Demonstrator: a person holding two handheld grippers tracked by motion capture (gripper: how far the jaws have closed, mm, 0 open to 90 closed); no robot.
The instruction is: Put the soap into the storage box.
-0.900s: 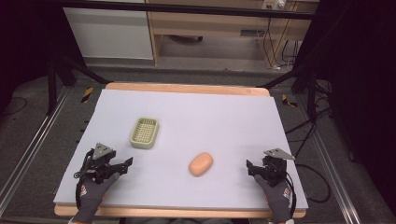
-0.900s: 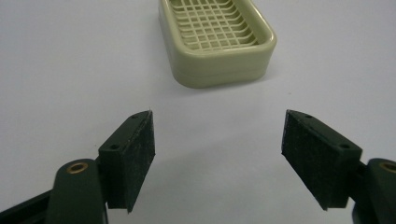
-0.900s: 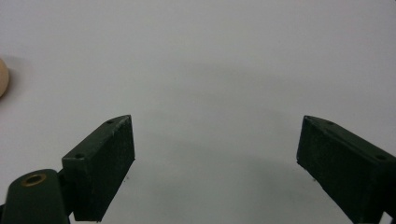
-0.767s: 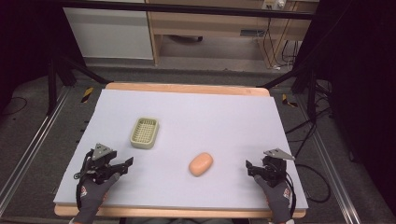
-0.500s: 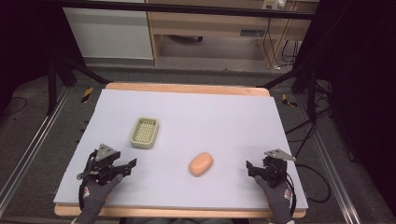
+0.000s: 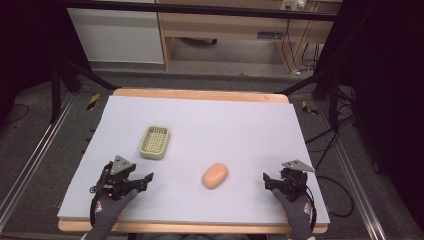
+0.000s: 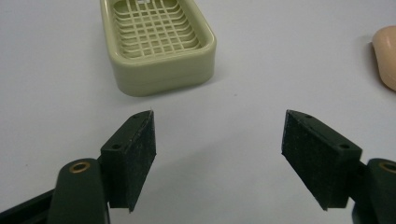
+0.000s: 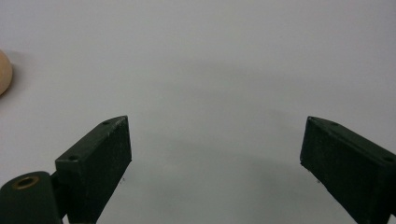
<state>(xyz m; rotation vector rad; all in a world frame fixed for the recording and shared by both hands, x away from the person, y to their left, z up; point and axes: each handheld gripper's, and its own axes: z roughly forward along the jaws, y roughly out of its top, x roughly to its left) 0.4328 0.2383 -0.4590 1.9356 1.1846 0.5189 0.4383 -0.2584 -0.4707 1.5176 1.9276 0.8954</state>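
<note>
A pale lilac tabletop [image 6: 240,125] with a wooden edge sits before me in a dim room. The pale green plastic soap dish with a grid bottom [image 6: 154,142] rests left of centre, and the peach-coloured oval soap bar [image 6: 215,175] lies apart from it, nearer me. My left hand-held gripper [image 6: 142,180] hovers just short of the dish, jaws spread with nothing between them. My right hand-held gripper [image 6: 270,181] rests near the right edge, released, well apart from the soap.
</note>
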